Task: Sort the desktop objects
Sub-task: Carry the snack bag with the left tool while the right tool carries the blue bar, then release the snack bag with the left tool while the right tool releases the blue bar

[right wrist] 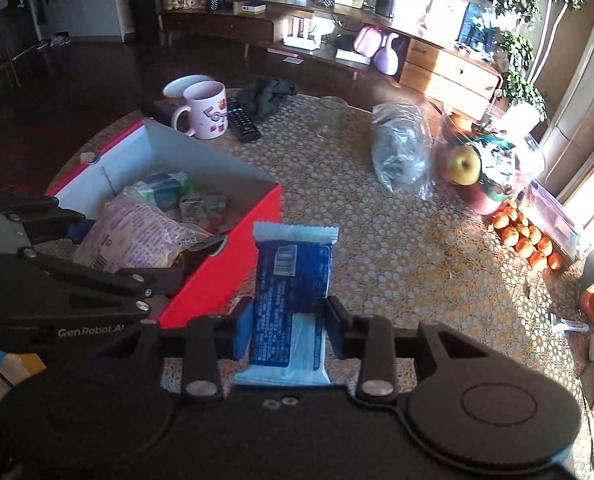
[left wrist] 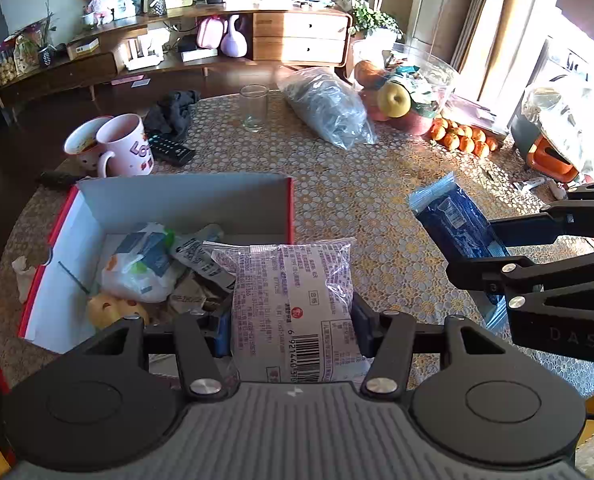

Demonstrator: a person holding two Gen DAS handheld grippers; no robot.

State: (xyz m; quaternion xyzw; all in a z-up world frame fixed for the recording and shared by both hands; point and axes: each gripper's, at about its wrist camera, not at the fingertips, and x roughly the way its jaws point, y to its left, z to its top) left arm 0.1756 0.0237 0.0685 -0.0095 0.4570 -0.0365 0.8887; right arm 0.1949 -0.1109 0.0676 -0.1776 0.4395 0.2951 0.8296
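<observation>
Now left tongs (left wrist: 293, 332) clamp purple snack bag (left wrist: 293, 300); right tongs (right wrist: 285, 328) clamp blue packet (right wrist: 289, 292).

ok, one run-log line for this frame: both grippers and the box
left gripper: shut on pink snack packet | right gripper: shut on blue packet | red box: open, part filled

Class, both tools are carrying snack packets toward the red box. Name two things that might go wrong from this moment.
1. The left tool grips the purple packet near its lower end only; the limp packet may sag or slip.
2. The right tool, holding the blue packet, sits close beside the left one at the red box; the tools may collide, or the blue packet may catch the box wall.
</observation>
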